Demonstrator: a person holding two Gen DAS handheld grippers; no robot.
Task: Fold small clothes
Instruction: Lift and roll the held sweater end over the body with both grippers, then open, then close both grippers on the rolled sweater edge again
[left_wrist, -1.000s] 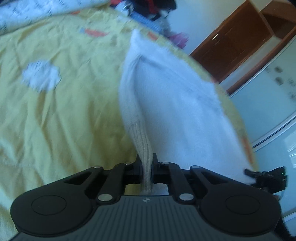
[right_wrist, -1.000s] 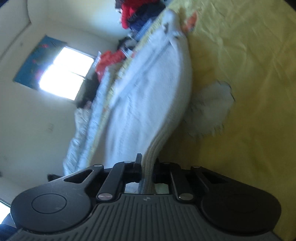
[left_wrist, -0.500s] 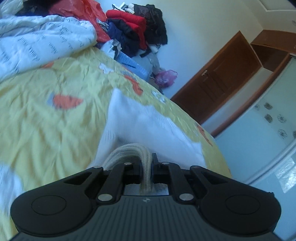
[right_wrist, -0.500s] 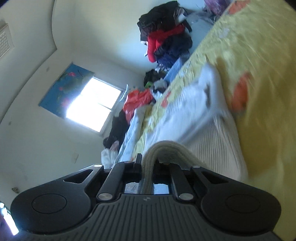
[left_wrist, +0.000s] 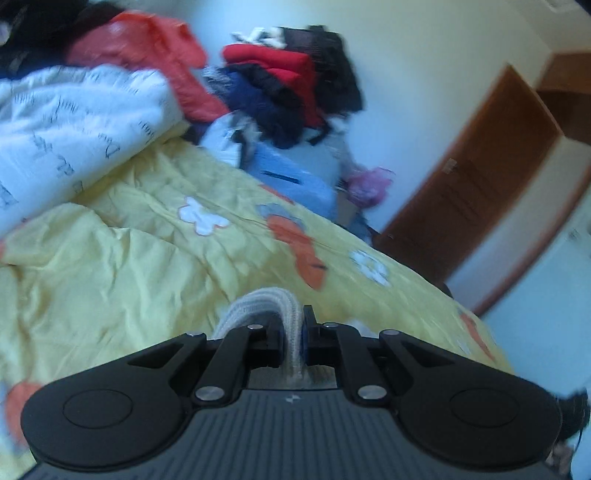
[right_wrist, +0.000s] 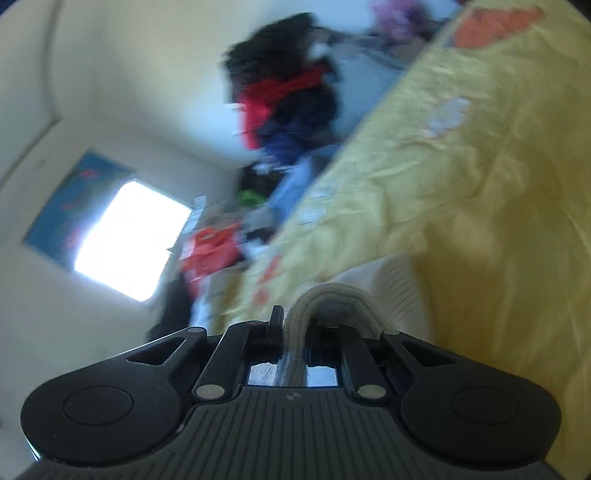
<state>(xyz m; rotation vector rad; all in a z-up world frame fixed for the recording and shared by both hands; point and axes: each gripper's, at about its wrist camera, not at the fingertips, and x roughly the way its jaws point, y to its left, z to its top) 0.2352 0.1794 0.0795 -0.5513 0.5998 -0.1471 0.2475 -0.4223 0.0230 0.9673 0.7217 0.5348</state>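
Observation:
A white knitted garment with a ribbed cream hem (left_wrist: 266, 306) is pinched at the hem by both grippers. In the left wrist view my left gripper (left_wrist: 293, 332) is shut on the hem, which loops over to the left of the jaws; the rest of the garment is hidden below the gripper. In the right wrist view my right gripper (right_wrist: 293, 328) is shut on the hem (right_wrist: 332, 299), which arches to the right, and a strip of the white knit (right_wrist: 391, 291) trails onto the yellow bedspread (right_wrist: 480, 184). Both views are blurred.
The yellow bedspread (left_wrist: 129, 266) has white flowers and orange shapes. A white printed duvet (left_wrist: 74, 125) lies at the far left. Piled red, dark and blue clothes (left_wrist: 280, 85) sit beyond the bed. A brown door (left_wrist: 472, 192) is at the right, a bright window (right_wrist: 129, 236) in the right wrist view.
Both grippers swept forward across the bed carrying the hem. The white garment that was spread out ahead has dropped beneath the grippers, and the far end of the bed and the clothes pile came closer.

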